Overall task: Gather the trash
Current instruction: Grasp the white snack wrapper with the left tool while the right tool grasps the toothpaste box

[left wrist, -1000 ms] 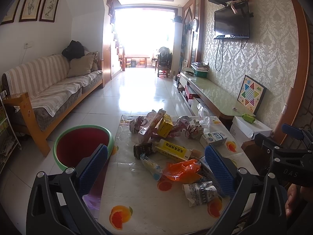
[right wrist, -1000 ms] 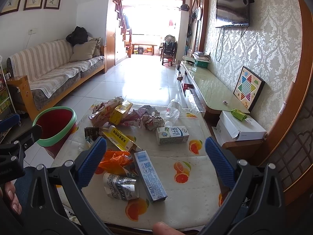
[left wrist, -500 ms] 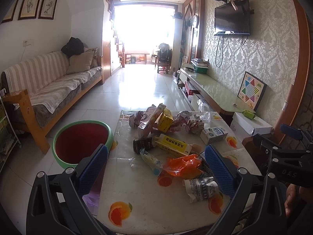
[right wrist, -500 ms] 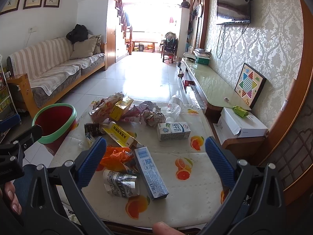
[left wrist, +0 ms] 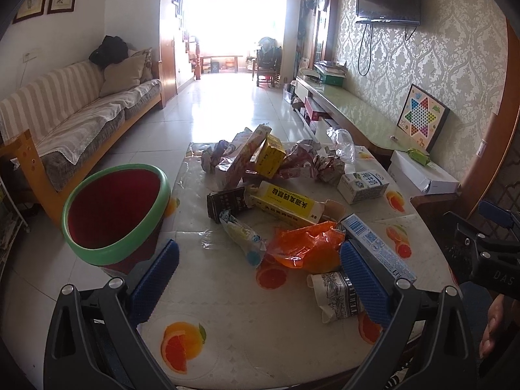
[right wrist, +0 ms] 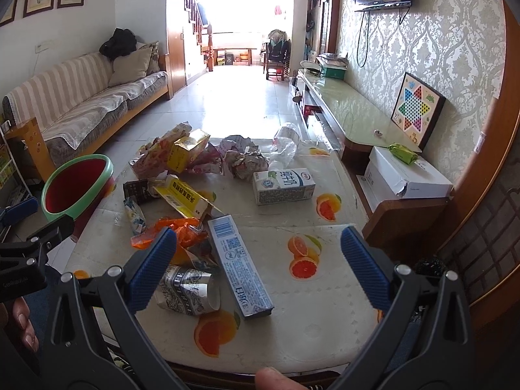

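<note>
Red bin [left wrist: 113, 214] just beside trash-strewn table [left wrist: 227, 334].

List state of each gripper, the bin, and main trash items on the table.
left gripper: open, holding nothing
right gripper: open, holding nothing
bin: upright beside table, nothing visible inside
milk carton: lying on its side
toothpaste box: lying flat
paper cup: crushed, on its side
bottle: lying down
yellow box: end flap open

Left claw [left wrist: 259, 271] and right claw [right wrist: 258, 261], both wide apart, unladen.
</note>
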A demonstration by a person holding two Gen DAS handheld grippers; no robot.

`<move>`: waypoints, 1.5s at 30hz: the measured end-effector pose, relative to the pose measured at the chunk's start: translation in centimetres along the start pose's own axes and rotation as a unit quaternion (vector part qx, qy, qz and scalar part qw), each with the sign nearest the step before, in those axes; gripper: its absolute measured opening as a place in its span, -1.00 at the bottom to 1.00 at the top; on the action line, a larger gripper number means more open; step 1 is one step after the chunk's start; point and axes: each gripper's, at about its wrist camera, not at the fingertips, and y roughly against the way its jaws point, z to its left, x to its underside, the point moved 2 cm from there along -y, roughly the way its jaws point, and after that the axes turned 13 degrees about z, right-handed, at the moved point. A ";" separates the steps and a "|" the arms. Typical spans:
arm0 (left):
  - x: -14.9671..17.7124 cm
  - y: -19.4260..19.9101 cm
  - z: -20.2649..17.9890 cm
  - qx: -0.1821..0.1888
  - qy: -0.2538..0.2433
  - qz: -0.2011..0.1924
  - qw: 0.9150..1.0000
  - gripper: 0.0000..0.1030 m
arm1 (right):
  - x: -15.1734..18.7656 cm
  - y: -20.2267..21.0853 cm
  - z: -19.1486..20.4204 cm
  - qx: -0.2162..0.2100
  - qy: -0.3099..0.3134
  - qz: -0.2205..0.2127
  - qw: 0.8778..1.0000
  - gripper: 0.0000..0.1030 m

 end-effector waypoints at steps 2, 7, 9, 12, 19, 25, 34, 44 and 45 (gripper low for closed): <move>-0.4 -2.1 0.3 0.013 0.012 0.028 0.999 0.85 | 0.3 -0.6 -0.6 0.001 -0.006 0.004 1.000 0.93; -2.3 -7.0 1.0 0.006 0.043 0.068 0.997 0.85 | 0.8 -1.9 -1.7 0.002 -0.017 0.014 1.000 0.93; -3.2 -9.0 1.5 -0.002 0.063 0.089 0.994 0.85 | 1.0 -2.2 -2.0 0.001 -0.020 0.018 1.000 0.93; -4.3 -12.0 2.3 -0.011 0.085 0.124 0.989 0.85 | 1.1 -2.5 -2.3 -0.007 -0.022 0.022 0.999 0.93; -5.3 -17.5 3.8 -0.017 0.134 0.184 0.973 0.85 | 1.4 -3.0 -3.1 -0.021 -0.033 0.029 0.999 0.93; -4.9 -20.0 3.7 -0.033 0.140 0.215 0.966 0.77 | 1.5 -3.2 -3.8 -0.015 -0.036 0.030 0.999 0.93; -4.9 -19.5 3.9 -0.047 0.142 0.209 0.966 -0.25 | 2.1 -3.7 -4.6 -0.028 -0.031 0.034 0.999 0.93; -3.9 -15.8 3.4 -0.003 0.080 0.169 0.982 -0.72 | 1.9 -6.1 -2.2 -0.064 0.025 0.064 0.996 0.88; -3.9 -15.1 3.1 0.001 0.070 0.161 0.984 -0.72 | 2.0 -6.4 -1.8 -0.064 0.033 0.066 0.995 0.83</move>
